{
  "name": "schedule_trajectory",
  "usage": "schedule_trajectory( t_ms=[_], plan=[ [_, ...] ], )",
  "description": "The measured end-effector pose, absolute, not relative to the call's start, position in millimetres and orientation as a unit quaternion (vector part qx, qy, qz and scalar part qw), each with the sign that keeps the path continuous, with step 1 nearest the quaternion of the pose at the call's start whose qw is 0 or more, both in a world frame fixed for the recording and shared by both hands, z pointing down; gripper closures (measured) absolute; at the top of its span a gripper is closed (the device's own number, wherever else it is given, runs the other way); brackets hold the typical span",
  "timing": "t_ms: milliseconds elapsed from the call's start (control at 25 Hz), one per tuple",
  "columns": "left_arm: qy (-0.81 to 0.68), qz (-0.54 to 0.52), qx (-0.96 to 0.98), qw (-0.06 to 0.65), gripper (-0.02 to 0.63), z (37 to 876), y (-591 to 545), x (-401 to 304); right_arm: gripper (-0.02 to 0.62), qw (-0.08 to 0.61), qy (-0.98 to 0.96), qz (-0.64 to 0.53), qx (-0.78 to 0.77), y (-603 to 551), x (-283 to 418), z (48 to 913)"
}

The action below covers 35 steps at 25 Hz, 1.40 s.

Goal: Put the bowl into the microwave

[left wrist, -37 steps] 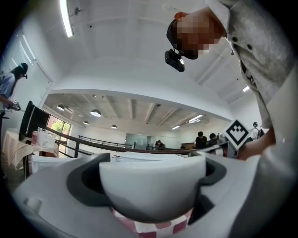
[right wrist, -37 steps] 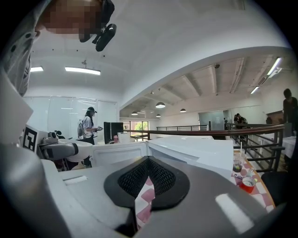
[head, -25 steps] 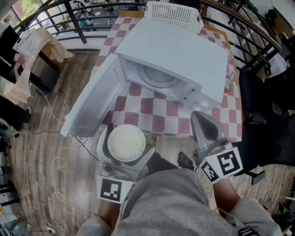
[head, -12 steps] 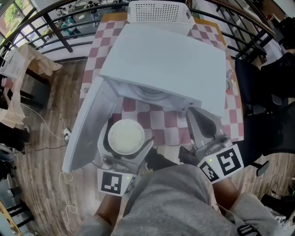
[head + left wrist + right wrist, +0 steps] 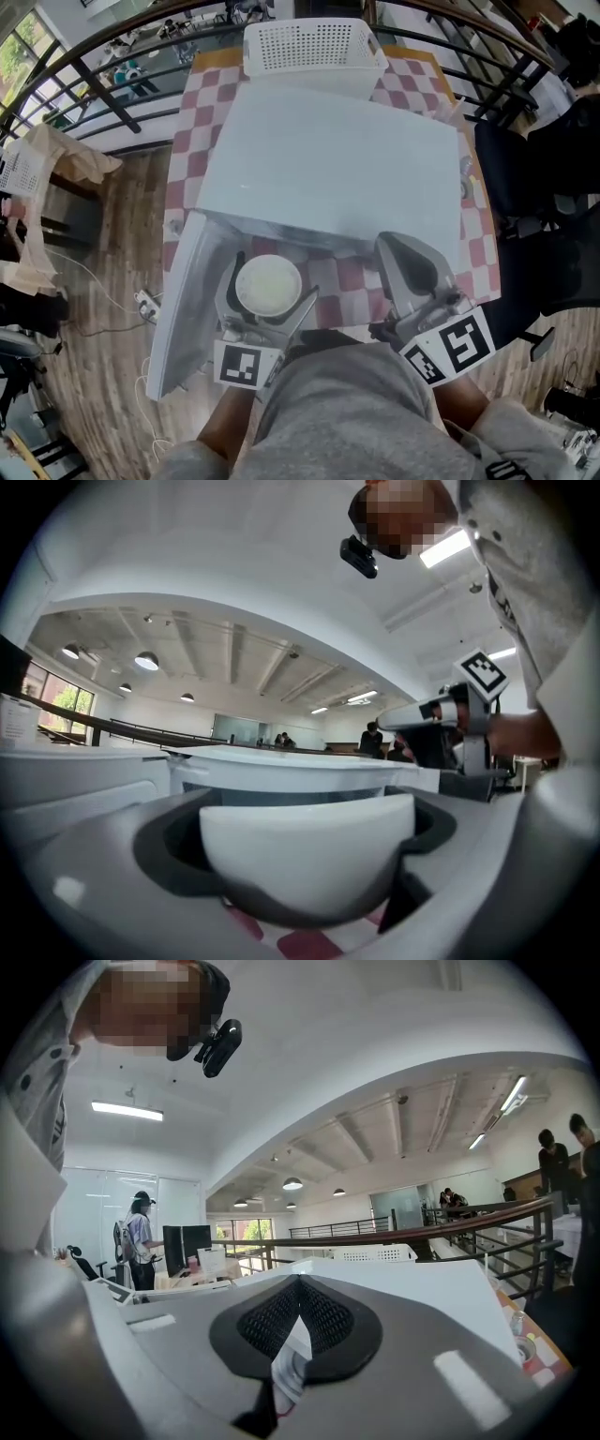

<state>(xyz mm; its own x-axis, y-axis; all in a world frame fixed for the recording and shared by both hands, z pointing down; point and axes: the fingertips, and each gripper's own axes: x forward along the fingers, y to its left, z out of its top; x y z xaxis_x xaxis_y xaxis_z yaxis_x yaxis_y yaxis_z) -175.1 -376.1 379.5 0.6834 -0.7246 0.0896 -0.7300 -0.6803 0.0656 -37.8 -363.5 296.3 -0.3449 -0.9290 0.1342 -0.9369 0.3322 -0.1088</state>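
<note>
looking down, i see the red-and-white checked table (image 5: 192, 131) carrying the big white boxy microwave (image 5: 328, 159), its white door (image 5: 183, 309) swung open to the left. a white perforated plastic basket (image 5: 309, 47) sits behind it. my left gripper (image 5: 270, 277) is clamped on the round white bowl (image 5: 268, 289), held just in front of the microwave's opening, above the checked cloth. my right gripper (image 5: 410, 267) hovers nearby, jaws together, empty.
</note>
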Motion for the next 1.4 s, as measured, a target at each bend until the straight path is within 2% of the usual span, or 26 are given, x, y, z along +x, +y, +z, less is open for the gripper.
schedule_trajectory(
  t_ms=[360, 640, 880, 1400],
  plan=[
    [-0.367, 0.079, 0.926, 0.043, 0.066, 435, -418, -142, 0.598, -0.002, -0.807, 0.070, 0.587, -369, -27, 287],
    [-0.335, 0.161, 0.928, 0.015, 0.066, 490, -460, -103, 0.598, -0.029, -0.781, 0.056, 0.621, -359, -8, 269],
    [-0.332, 0.197, 0.922, 0.030, 0.066, 519, -490, -84, 0.598, -0.035, -0.757, 0.051, 0.650, -349, 8, 264],
    [-0.371, 0.231, 0.899, 0.008, 0.066, 534, -500, -80, 0.598, -0.054, -0.722, 0.049, 0.688, -319, 44, 263]
  ],
)
